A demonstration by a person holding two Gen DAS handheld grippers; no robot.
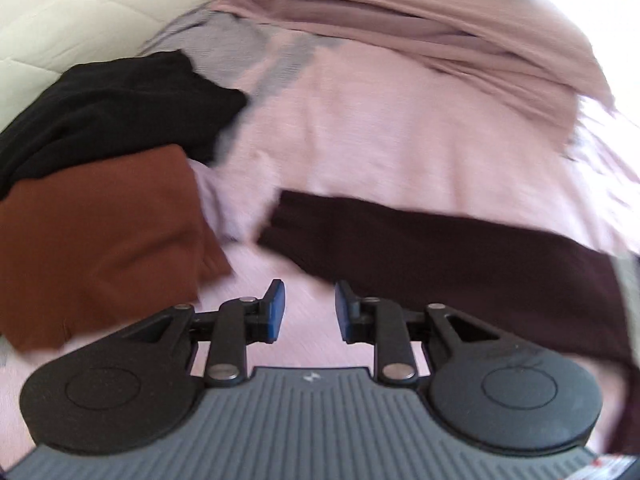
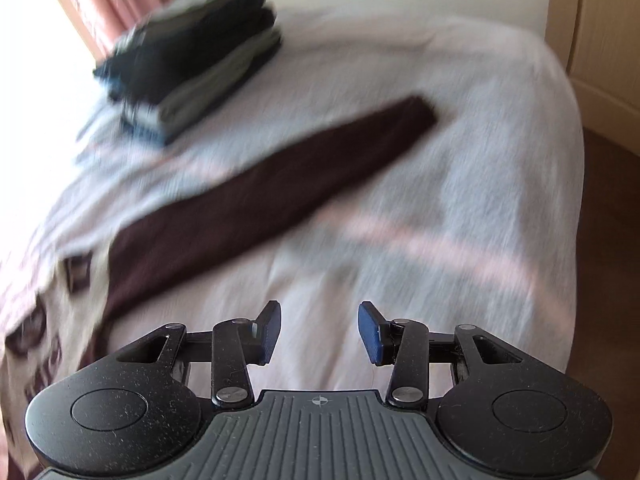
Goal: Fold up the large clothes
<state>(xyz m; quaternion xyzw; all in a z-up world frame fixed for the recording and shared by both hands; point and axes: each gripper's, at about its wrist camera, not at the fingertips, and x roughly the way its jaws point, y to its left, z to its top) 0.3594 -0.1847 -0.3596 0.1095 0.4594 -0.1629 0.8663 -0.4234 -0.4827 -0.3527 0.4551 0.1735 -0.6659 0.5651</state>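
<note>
A long dark maroon knit sleeve [image 2: 260,196] lies flat and diagonal on the pink bed cover [image 1: 400,128]. Both the left claw [image 1: 309,308] and right claw [image 2: 319,330] hang empty, jaws apart. Rust [image 1: 100,248] and black [image 1: 120,100] folded garments sit nearby; a folded stack [image 2: 192,68] beyond.

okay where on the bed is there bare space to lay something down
Free: the pink bedspread between the maroon sleeve and the bunched blanket, and the stretch right of the sleeve in the right wrist view. Crowded: the left side, with the black garment and rust garment, and around the folded stack.
</note>
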